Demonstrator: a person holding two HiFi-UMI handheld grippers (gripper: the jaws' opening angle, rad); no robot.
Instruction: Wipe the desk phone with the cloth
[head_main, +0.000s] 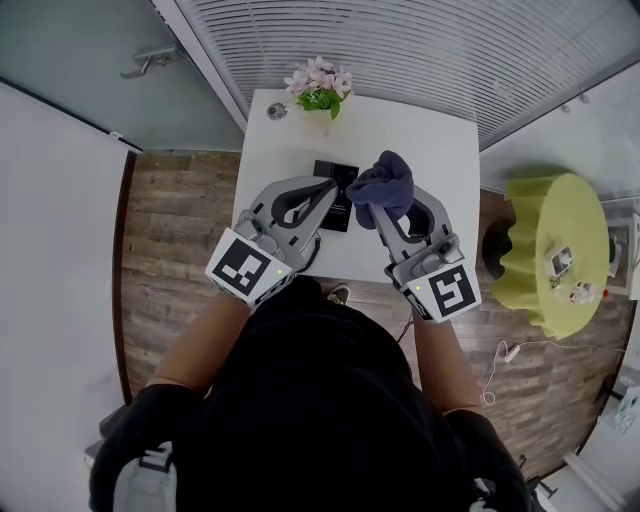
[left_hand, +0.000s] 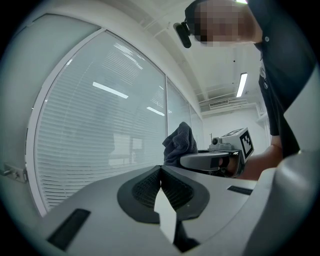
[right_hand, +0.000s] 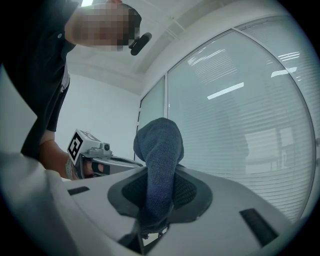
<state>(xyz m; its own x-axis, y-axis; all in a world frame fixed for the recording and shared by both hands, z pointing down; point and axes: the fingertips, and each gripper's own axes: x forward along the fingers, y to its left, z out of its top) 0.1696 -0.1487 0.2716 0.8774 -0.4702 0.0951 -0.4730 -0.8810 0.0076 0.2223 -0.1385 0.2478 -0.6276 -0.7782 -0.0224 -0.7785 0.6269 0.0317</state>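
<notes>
Now the right gripper (head_main: 380, 212) clamps the blue cloth (head_main: 384, 183) just beside the desk phone (head_main: 340, 208). The left gripper (head_main: 328, 188) is closed and empty.

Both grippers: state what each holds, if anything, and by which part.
The right gripper pinches the dark blue cloth by a bunched fold; the left gripper is shut, holding nothing.

bright, even ceiling-strip light; sharp focus, strong fisheye bending with dark corners.
</notes>
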